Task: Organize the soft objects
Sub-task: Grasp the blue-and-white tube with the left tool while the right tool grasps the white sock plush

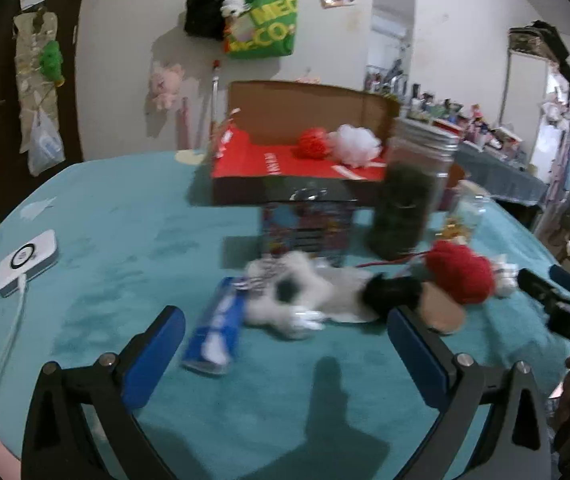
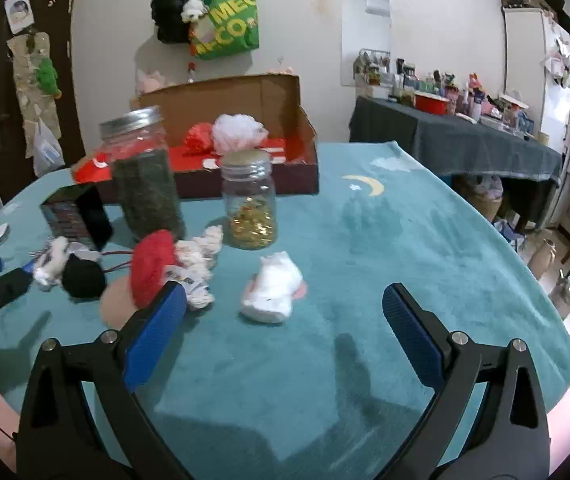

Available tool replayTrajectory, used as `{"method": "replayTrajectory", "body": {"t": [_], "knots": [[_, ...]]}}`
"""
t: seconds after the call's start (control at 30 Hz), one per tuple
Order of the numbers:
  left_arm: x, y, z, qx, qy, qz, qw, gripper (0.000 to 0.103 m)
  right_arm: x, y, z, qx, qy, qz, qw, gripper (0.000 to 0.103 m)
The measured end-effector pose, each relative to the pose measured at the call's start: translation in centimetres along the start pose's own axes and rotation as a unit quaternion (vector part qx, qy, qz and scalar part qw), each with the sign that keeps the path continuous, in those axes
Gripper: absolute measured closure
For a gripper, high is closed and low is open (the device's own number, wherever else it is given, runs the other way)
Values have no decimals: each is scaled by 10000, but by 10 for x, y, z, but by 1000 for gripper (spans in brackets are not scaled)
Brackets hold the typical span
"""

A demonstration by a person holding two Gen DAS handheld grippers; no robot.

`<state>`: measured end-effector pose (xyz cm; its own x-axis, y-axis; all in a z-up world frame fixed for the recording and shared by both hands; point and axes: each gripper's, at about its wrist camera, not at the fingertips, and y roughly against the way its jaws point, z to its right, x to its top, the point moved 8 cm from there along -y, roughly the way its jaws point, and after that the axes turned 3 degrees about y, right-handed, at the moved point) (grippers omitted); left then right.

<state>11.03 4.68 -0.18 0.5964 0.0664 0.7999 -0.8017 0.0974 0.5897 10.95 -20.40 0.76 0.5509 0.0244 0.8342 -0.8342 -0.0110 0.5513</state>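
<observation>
A cardboard box with a red floor holds a red puff and a white puff; the box also shows in the right wrist view. On the teal cloth lie a white plush toy, a black ball and a red yarn ball. In the right wrist view a white-pink soft toy lies ahead, with the red yarn ball, a crumpled white cloth and the black ball to the left. My left gripper is open and empty. My right gripper is open and empty.
A tall jar of dark stuff and a colourful box stand before the cardboard box. A blue packet lies near my left fingers. A small jar of gold bits stands mid-table. A white device lies left.
</observation>
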Motion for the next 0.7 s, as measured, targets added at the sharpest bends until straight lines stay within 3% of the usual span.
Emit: {"method": "replayTrajectory", "body": {"t": [0.3,0.47,0.53,0.57,0.6,0.63,0.67,0.7], "knots": [[2,-12,-43,376,-48,-412,9984,3,-2,-29,13,64,-111,-581,9982,3],[-11,-31,-54,332,-108,-927,9951,34,-4,-38,14,357,-202,-813,9958,5],[-12,-30,-55,280,-150,-880,9956,39,-6,-41,13,433,-222,-906,9947,23],[-12,-29,-54,235,-200,-862,9958,52,-8,-44,13,478,-237,-968,9939,30],[-11,-27,-53,175,-221,-849,9960,59,-9,-47,12,551,-255,-1019,9929,46],[-11,-26,-52,95,-217,-843,9962,73,-9,-48,11,579,-244,-1003,9930,51],[-10,-25,-52,42,-183,-856,9961,74,-8,-48,10,655,-217,-979,9928,54],[-9,-25,-52,16,-146,-869,9961,76,-8,-47,6,850,-169,-985,9914,71]]}}
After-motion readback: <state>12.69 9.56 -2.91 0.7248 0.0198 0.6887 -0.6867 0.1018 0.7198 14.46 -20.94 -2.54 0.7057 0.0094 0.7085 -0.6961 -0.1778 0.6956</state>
